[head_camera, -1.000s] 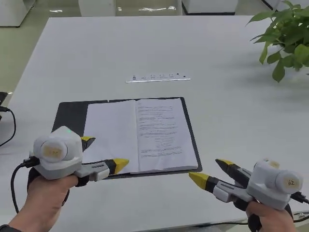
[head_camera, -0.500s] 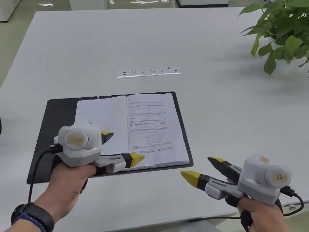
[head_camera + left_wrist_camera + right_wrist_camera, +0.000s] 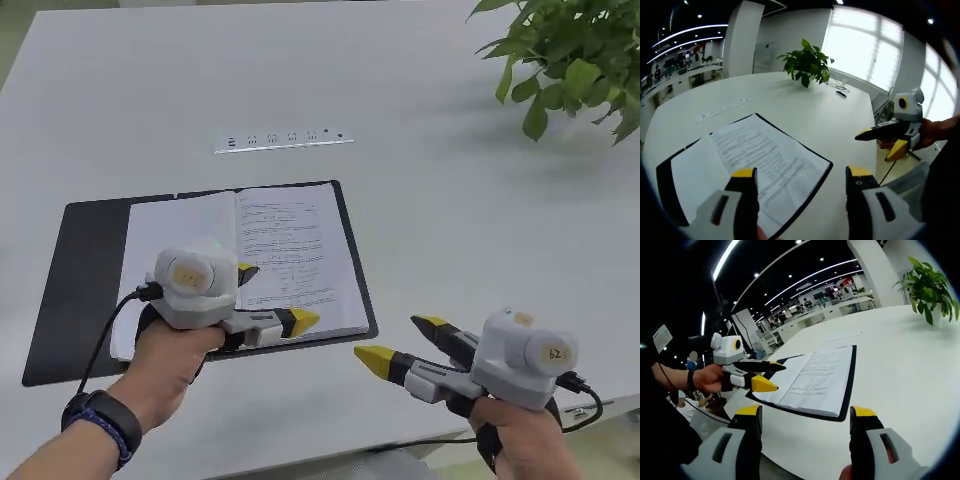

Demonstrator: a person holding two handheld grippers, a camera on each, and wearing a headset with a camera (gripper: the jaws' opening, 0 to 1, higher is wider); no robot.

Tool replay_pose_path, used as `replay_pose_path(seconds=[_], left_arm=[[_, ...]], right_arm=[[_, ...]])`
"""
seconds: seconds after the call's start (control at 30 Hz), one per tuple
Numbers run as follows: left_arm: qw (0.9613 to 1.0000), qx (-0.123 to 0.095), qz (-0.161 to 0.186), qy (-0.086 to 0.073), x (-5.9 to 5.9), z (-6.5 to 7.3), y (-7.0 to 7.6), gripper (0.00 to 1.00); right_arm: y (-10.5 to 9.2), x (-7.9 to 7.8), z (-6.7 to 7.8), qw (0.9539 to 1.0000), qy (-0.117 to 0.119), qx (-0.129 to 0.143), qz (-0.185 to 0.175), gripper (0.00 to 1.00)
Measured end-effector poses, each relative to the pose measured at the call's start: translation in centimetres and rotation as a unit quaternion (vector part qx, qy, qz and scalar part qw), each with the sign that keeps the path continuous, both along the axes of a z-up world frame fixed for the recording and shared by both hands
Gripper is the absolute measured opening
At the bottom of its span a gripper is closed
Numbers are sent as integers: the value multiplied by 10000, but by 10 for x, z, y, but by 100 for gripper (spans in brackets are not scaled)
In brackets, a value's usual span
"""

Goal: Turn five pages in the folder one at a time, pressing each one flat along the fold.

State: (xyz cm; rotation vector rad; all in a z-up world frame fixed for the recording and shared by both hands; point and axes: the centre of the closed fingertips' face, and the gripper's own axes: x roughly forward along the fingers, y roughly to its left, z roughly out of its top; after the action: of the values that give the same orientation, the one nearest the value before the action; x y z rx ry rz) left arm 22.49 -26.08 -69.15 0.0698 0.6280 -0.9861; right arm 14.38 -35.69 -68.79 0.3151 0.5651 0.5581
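Jaws spread, the left tool [image 3: 275,297] hovers, seemingly clear, over the open folder [image 3: 80,290]; the right tool [image 3: 400,342] gapes just right.

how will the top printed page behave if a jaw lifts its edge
The printed page looks like one thin sheet atop others, so it will probably flop and bow, not stay stiff. Being light, it may drag the next one up too. The folder lies open on the smooth table, so it might slide if pushed.
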Motion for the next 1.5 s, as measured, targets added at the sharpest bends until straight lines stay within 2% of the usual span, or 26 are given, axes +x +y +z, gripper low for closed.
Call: replay_pose_path(seconds=[0.2, 0.33, 0.67, 0.73, 0.87, 1.03, 1.07, 1.1, 1.13, 1.17, 1.4, 1.43, 1.5], left_arm=[[9997, 125, -207, -28, 5, -11, -21, 70], [9997, 144, -191, 44, 13, -25, -31, 68], [9996, 239, -94, 137, 19, -46, -49, 67], [9990, 409, -75, 134, 21, -55, -50, 64], [9986, 493, -76, 194, 21, -67, -57, 65], [9972, 713, -166, 175, 20, -81, -63, 65], [9962, 832, -173, 173, 19, -86, -61, 64], [9950, 952, -248, 143, 17, -91, -60, 64], [9938, 1070, -291, -108, 18, -90, -59, 64], [9921, 1182, -374, -179, 16, -90, -58, 63], [9925, 1164, -314, -182, 20, -90, -54, 57], [9912, 1230, -405, -269, 20, -91, -54, 56], [9913, 1217, -409, -307, 18, -92, -54, 56]], right_arm=[[0, -3, -7, 9999, 140, -38, 65, 70], [-1, -3, -9, 9998, 166, -8, 50, 70], [-4, 0, -14, 9996, 273, -5, 50, 69], [-6, 1, -15, 9995, 323, 9, 36, 69], [-8, 3, -17, 9994, 336, 14, 15, 69], [-10, 5, -18, 9993, 371, 31, -10, 69], [-10, 4, -19, 9993, 379, 30, -3, 69], [-9, 4, -19, 9992, 388, 29, 9, 69], [-9, 4, -19, 9992, 400, 23, 18, 69], [-9, 3, -20, 9991, 412, 12, 20, 69], [-9, 1, -24, 9987, 503, 31, 26, 68], [-8, 1, -25, 9987, 506, 23, 41, 68], [-7, 1, -25, 9986, 518, 2, 83, 68]])
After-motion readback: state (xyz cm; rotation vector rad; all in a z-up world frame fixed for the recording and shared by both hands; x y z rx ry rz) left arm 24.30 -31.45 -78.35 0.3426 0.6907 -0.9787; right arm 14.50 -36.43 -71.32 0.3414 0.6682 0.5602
